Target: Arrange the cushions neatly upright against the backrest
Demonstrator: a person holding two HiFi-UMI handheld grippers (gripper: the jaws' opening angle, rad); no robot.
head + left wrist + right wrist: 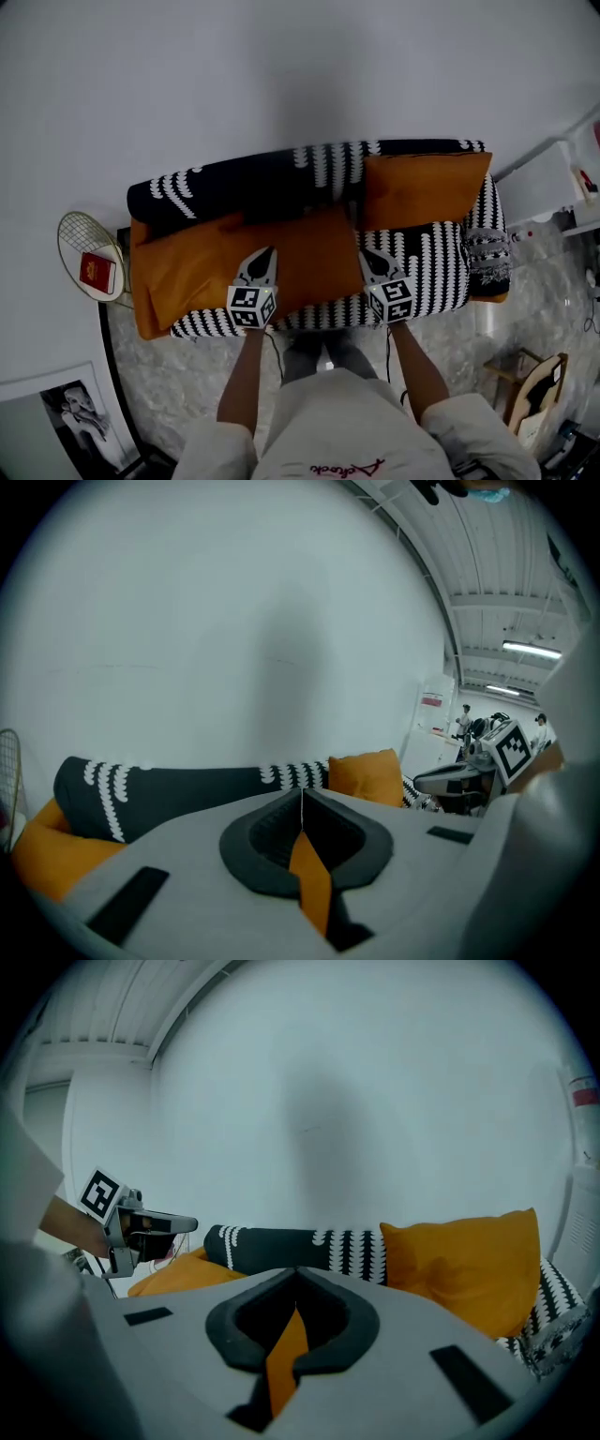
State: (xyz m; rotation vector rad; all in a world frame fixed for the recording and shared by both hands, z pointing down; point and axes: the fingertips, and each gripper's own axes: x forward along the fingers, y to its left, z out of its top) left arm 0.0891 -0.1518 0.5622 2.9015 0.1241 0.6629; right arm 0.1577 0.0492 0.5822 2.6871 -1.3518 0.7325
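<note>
Left gripper view: the jaws of the left gripper (302, 794) are seen pressed together at their tips, and a strip of orange fabric is caught in the slit behind them. The same is shown in the right gripper view, where the right gripper (296, 1274) is closed with an orange strip between its dark pads.

In the head view, both grippers are held over the front of the seat, the left one on the near edge of the lying cushion (202, 267) and the right one at that cushion's right corner. This large orange cushion is laid flat and slantwise across the left and middle of the seat, its left end hanging past the armrest.

A second cushion (422, 187), also orange, is propped upright against the backrest (234, 183) at the right end, apart from the first. The sofa (436, 267) is covered in black cloth with white scalloped stripes and is set against a plain white wall.

A round wire side table (75, 230) with a red book (97, 272) on it is placed just beside the sofa's left end.
</note>
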